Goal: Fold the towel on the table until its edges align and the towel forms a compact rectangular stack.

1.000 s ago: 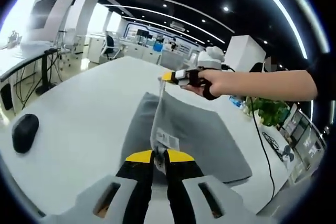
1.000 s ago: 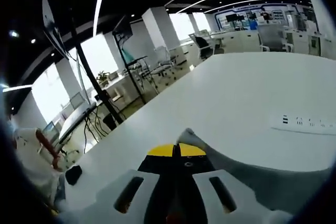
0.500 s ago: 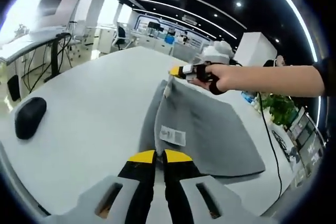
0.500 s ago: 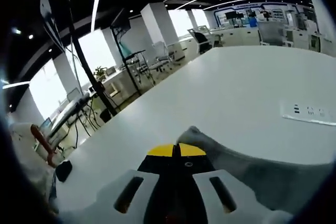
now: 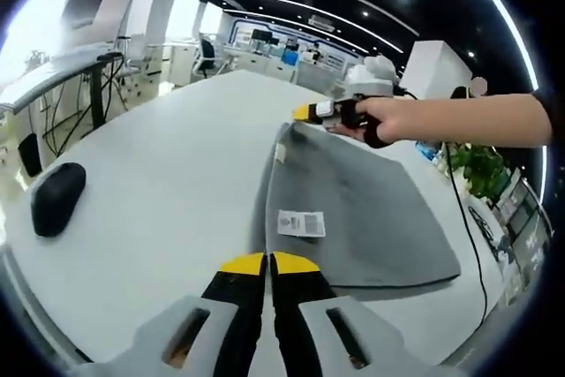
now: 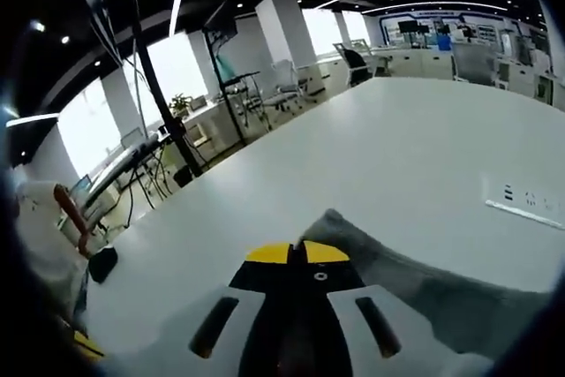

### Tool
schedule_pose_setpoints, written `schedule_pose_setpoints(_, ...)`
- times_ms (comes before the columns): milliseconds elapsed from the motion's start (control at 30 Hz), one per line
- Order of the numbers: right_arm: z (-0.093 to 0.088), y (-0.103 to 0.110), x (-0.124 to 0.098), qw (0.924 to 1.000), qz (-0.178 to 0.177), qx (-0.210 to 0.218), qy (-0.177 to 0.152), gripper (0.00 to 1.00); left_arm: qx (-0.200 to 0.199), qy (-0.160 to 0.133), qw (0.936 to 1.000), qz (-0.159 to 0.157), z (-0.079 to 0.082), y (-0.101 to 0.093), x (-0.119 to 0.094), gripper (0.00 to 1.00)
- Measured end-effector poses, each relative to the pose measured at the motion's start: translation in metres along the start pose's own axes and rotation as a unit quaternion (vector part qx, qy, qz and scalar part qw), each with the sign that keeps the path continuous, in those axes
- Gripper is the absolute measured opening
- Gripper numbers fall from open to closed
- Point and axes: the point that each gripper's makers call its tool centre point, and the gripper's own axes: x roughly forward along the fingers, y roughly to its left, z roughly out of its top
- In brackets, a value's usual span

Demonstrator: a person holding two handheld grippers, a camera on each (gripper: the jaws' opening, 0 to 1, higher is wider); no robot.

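Left gripper point(image 5: 267, 262) and right gripper point(image 5: 311, 112) each pinch a towel point(image 5: 353, 209) corner; we should lower both evenly, matching edges on the worktop point(image 5: 168, 174).

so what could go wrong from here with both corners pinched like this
The left gripper and right gripper each hold only a small bite of the grey towel, so a corner may slip out while it is pulled over. If the two ends are laid down unevenly, the edges may not line up. The black mouse lies on the table beside the fold and could get snagged.
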Motion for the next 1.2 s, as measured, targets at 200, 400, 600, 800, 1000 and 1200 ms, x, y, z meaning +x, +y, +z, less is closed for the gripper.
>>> schedule_pose_setpoints(200,0.002,-0.001,-0.003,0.9999,0.005,0.011,0.001,0.14,0.004,0.002,1.0,0.001,0.003,0.002,0.002,0.1)
schedule_pose_setpoints(400,0.004,-0.002,-0.013,1.0,0.006,0.007,0.003,0.2,0.009,0.014,0.9999,-0.003,0.0,0.0,0.004,0.19)
schedule_pose_setpoints(600,0.005,-0.003,-0.025,0.9999,0.004,-0.013,0.006,0.25,0.02,0.016,0.9997,-0.004,0.002,0.004,0.004,0.22)
schedule_pose_setpoints(800,0.002,-0.011,-0.04,0.9998,-0.005,-0.017,0.011,0.28,0.03,0.022,0.9993,-0.003,0.003,0.005,0.004,0.26)
schedule_pose_setpoints(1000,0.001,-0.023,-0.059,0.9997,-0.015,-0.015,0.011,0.29,0.045,0.023,0.9987,-0.004,0.005,0.001,0.003,0.3)
schedule_pose_setpoints(1200,-0.001,-0.037,-0.077,0.9997,-0.021,0.0,0.014,0.3,0.053,0.028,0.9978,-0.029,0.004,-0.022,0.004,0.36)
